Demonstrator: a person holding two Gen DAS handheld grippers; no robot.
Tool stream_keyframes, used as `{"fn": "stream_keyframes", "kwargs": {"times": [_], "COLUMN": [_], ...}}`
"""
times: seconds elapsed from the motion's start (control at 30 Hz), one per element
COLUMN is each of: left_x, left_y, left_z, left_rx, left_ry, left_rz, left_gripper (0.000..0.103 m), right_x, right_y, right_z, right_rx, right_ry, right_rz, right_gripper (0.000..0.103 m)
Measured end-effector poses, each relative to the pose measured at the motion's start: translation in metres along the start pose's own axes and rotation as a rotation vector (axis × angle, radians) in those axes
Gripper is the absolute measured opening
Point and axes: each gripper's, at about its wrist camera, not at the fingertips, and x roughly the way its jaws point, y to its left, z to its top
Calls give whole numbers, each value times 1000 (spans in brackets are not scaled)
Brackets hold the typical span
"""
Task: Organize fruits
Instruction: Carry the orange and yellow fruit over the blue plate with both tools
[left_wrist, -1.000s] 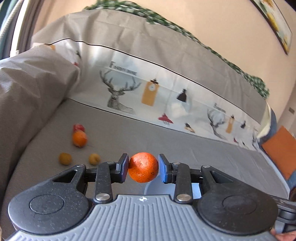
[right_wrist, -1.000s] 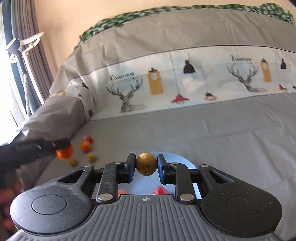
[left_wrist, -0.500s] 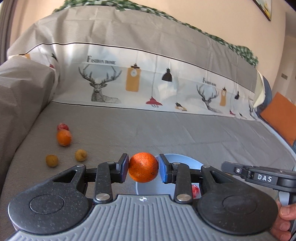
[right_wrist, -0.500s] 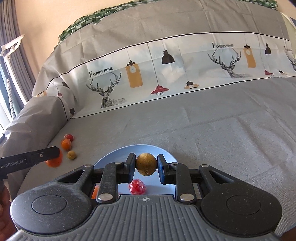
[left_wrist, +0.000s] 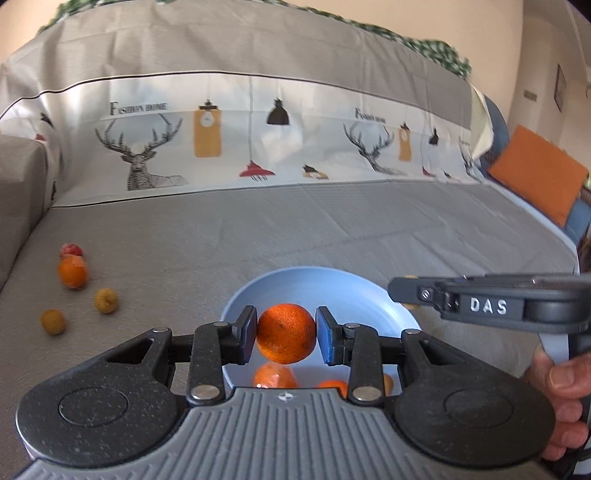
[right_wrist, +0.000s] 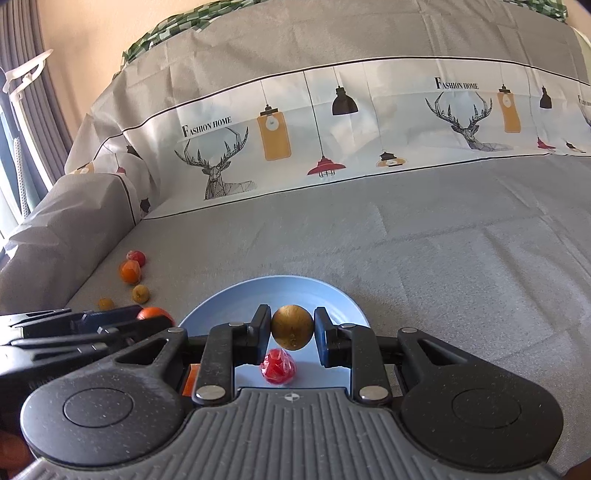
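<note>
Over the blue plate (left_wrist: 325, 291) the left gripper (left_wrist: 286, 334) has its fingers clamped on an orange (left_wrist: 286, 333), the right gripper (right_wrist: 291, 332) pinches a brown round fruit (right_wrist: 292, 327) above a red fruit (right_wrist: 277, 367) on that plate, and farther left of it four loose fruits (right_wrist: 130, 271) lie on the grey sofa seat (right_wrist: 424, 240).

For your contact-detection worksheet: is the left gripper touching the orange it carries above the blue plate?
Touching. The left wrist view shows both fingers of the left gripper pressed against the orange's sides, no gap.
</note>
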Motion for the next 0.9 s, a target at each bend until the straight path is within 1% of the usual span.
{"fn": "stream_keyframes", "kwargs": {"times": [0.2, 0.9], "left_x": [5, 13], "left_y": [-7, -10], "left_z": [-4, -5], "left_rx": [36, 53], "left_ry": [11, 29], "left_rz": [-11, -14], "left_gripper": [38, 38], "right_x": [3, 7], "right_y": [-1, 4], "right_z": [0, -1], "right_rx": [4, -13], "right_ry": [11, 34], "right_rz": [-4, 16], "right_gripper": [26, 26]}}
